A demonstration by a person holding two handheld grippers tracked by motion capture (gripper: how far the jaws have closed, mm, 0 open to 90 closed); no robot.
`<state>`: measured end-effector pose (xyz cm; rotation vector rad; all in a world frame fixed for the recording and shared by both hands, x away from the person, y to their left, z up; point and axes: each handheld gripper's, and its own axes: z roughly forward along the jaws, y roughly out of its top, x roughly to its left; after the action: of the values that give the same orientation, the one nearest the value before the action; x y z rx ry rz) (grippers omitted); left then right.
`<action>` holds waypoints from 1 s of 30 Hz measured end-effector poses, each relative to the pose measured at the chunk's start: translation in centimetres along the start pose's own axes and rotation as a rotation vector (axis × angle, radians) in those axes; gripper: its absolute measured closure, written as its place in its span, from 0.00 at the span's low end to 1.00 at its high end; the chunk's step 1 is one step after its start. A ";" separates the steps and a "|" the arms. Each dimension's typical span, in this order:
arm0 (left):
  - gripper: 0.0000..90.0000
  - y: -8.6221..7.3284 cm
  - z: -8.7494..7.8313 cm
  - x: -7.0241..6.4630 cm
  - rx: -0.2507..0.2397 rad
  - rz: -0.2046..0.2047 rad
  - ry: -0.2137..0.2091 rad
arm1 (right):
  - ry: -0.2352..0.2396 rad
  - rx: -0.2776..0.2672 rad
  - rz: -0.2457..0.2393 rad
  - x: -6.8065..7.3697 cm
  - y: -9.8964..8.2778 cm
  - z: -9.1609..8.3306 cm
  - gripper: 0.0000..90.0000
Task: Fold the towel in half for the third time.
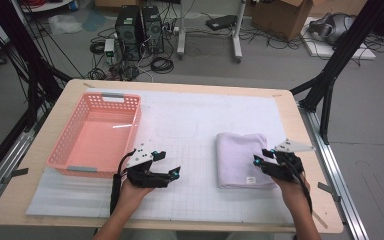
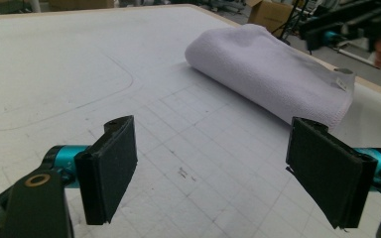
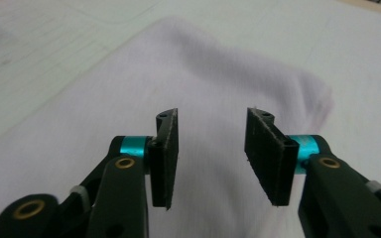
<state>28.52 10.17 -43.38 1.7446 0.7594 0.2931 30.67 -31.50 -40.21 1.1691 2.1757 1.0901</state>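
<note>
Your folded white towel [image 1: 243,160] lies on the right half of the gridded white mat [image 1: 195,125], its long fold running away from you and a small label at its near right corner. Your right gripper [image 1: 262,159] sits at the towel's right edge, jaws pointing left across the cloth; in the right gripper view its two black pads [image 3: 164,156] stand parted above the towel [image 3: 178,99] with only air between them, and they pinch no cloth. Your left gripper [image 1: 167,165] rests over the bare mat, between the basket and the towel and well apart from both. In the left gripper view its jaws are spread wide, with the grid lines of the mat [image 2: 193,163] showing between them and the towel [image 2: 273,74] lying farther off to the upper right, untouched. The pink plastic basket [image 1: 130,131] stands on the left part of the mat, its near right corner just beside your left gripper. The mat lies on a pale wooden table [image 1: 55,120].
</note>
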 end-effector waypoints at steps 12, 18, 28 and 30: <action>0.23 -0.2 0.5 -0.5 0.003 0.041 0.004 | -0.096 0.148 0.061 -0.7 3.7 8.9 0.88; 0.23 -0.2 0.2 -0.3 -0.006 0.030 0.014 | -0.146 0.108 0.112 -1.2 3.6 8.2 0.78; 0.22 0.0 -0.2 -0.2 -0.024 0.010 0.014 | -0.033 0.014 0.042 -0.5 -0.1 1.2 0.76; 0.22 0.0 -0.2 -0.2 -0.034 0.012 0.016 | -0.019 0.027 0.028 0.1 -1.3 0.4 0.73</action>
<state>28.24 10.19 -43.25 1.7172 0.7518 0.3272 30.23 -31.67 -41.51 1.2209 2.1722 1.0601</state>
